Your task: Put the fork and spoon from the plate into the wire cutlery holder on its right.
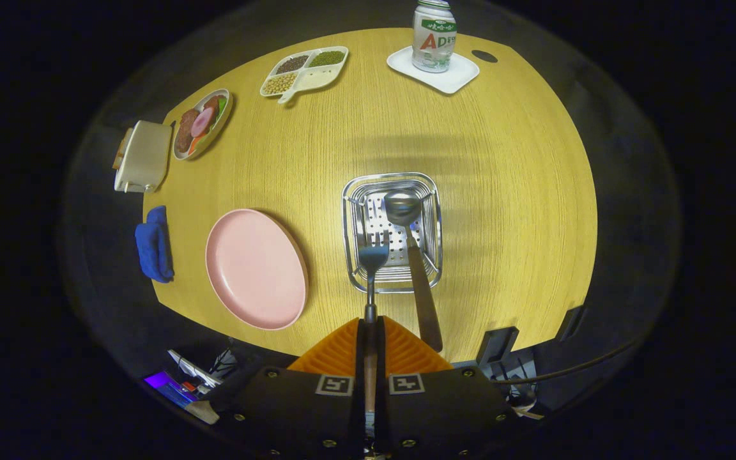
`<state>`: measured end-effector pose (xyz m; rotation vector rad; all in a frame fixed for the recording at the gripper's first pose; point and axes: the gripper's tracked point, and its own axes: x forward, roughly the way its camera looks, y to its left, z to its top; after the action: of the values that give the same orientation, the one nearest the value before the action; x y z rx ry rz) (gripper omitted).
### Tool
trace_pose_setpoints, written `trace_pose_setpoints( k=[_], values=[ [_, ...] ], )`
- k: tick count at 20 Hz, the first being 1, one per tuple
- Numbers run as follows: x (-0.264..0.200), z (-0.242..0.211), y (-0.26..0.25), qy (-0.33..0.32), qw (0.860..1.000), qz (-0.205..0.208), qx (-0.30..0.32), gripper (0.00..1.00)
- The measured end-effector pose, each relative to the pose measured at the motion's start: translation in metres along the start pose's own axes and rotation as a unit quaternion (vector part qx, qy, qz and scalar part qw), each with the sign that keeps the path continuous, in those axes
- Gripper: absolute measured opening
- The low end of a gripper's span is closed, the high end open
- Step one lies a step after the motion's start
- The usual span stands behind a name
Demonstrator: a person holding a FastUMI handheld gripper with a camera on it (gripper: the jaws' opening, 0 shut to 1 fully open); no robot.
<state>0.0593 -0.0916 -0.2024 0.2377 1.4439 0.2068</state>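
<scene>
Hovering above the wire cutlery holder (392, 231), the gripper (370, 345) had its 2 fingers pressed together on the handle of the fork (372, 268), whose tines hung over the holder's near side, pointing down into it. The spoon (411, 249) was already in the holder, bowl toward the far wall and its dark handle leaning out over the near rim toward the gripper. Left of the holder, the pink plate (256, 268) lay bare, so 1 of the 2 pieces looked delivered and the fork seemed a release away from joining it; whether its tines were touching the holder's perforated floor could not be told. The holder sat near the middle of a light wood-grain table (508, 191). Farther left of the holder, past the plate, a blue cloth (154, 244) sat at the table's edge, with a cream box (143, 156) and an oval dish of food (202, 122) beyond it. Beyond the holder stood a divided tray of beans (304, 71) and a bottle (434, 35) on a white square coaster (435, 73). Dark surroundings ringed the table, with cables and equipment below its near edge.
</scene>
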Motion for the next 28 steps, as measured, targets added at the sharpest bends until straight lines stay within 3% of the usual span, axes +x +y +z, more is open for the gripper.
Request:
trace_pose_setpoints(
  k=[4,22,23,24,28],
  values=[
    [-0.004,0.002,0.0,-0.013,1.0,0.004,0.018,0.1],
    [-0.015,0.0,0.002,-0.034,0.999,0.022,0.036,0.1],
    [-0.014,0.001,0.002,-0.038,0.998,0.024,0.039,0.14],
    [-0.015,0.003,0.004,-0.039,0.998,0.028,0.042,0.25],
    [-0.014,0.005,0.005,-0.043,0.997,0.033,0.047,0.25]
  ],
)
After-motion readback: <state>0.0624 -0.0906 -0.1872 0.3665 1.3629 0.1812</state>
